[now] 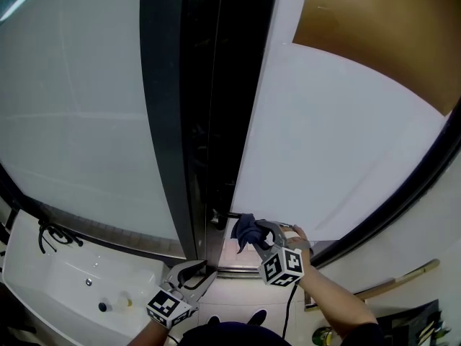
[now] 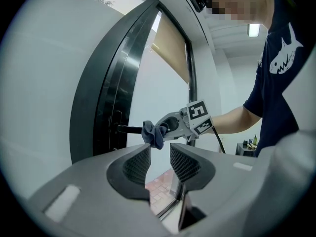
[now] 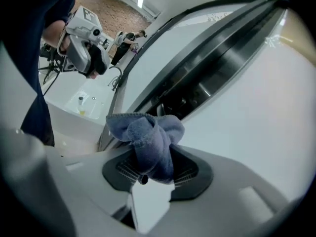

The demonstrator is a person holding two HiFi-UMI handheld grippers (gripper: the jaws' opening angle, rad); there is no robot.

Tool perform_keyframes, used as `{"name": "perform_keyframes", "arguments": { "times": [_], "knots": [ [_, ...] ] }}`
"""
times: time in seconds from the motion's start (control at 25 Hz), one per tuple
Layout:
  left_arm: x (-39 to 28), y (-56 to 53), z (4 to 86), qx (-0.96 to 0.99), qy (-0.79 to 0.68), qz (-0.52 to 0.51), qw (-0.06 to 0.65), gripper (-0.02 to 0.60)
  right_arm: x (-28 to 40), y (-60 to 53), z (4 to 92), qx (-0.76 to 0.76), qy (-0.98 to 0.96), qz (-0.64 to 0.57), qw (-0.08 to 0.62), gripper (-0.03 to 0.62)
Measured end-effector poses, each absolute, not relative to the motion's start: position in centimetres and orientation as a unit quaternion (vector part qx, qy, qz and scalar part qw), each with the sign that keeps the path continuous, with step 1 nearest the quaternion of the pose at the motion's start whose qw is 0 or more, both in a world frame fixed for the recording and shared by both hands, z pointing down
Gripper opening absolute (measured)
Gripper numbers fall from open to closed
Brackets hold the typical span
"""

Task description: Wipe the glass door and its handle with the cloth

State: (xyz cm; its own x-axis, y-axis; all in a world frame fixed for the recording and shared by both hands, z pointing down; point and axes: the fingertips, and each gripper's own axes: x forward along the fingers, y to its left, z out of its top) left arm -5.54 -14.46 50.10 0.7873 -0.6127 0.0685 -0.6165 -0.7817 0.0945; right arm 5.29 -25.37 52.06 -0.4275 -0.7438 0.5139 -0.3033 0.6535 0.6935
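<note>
A bunched blue cloth (image 1: pixel 245 231) is pinched in my right gripper (image 1: pixel 256 235), which is shut on it. The cloth sits at the end of the dark lever handle (image 1: pixel 222 214), on the edge of the frosted glass door (image 1: pixel 346 143). In the right gripper view the cloth (image 3: pixel 147 138) bulges out of the jaws, close to the dark door frame (image 3: pixel 197 83). My left gripper (image 1: pixel 193 274) hangs lower and to the left, open and empty. From the left gripper view, its jaws (image 2: pixel 159 163) stand apart, with the cloth (image 2: pixel 154 134) and handle (image 2: pixel 128 129) beyond them.
A white basin (image 1: pixel 65 280) with a small bottle and a black cable lies at lower left. The dark door frame (image 1: pixel 205 107) runs up the middle. A tan blind (image 1: pixel 389 27) fills the upper right, and a wooden pole (image 1: pixel 392 280) leans at lower right.
</note>
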Motion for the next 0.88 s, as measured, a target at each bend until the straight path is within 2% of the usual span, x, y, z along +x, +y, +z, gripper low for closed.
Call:
{"name": "perform_keyframes", "arguments": {
  "times": [0.28,0.52,0.68,0.88],
  "knots": [
    [-6.7,-14.3,50.6,0.939,-0.337,0.024,0.061,0.118,0.7,-25.9,56.8,0.317,-0.878,-0.077,0.350,0.146],
    [-7.2,-14.2,51.0,0.935,-0.347,0.027,0.065,0.118,-2.1,-30.4,56.6,0.359,-0.904,0.105,0.209,0.146],
    [-7.8,-13.7,51.3,0.931,-0.355,0.036,0.077,0.118,-2.9,-32.4,56.3,0.398,-0.895,0.138,0.147,0.146],
    [-8.1,-13.8,51.6,0.928,-0.361,0.050,0.082,0.118,-3.6,-32.9,56.8,0.392,-0.899,0.110,0.159,0.144]
  ]
}}
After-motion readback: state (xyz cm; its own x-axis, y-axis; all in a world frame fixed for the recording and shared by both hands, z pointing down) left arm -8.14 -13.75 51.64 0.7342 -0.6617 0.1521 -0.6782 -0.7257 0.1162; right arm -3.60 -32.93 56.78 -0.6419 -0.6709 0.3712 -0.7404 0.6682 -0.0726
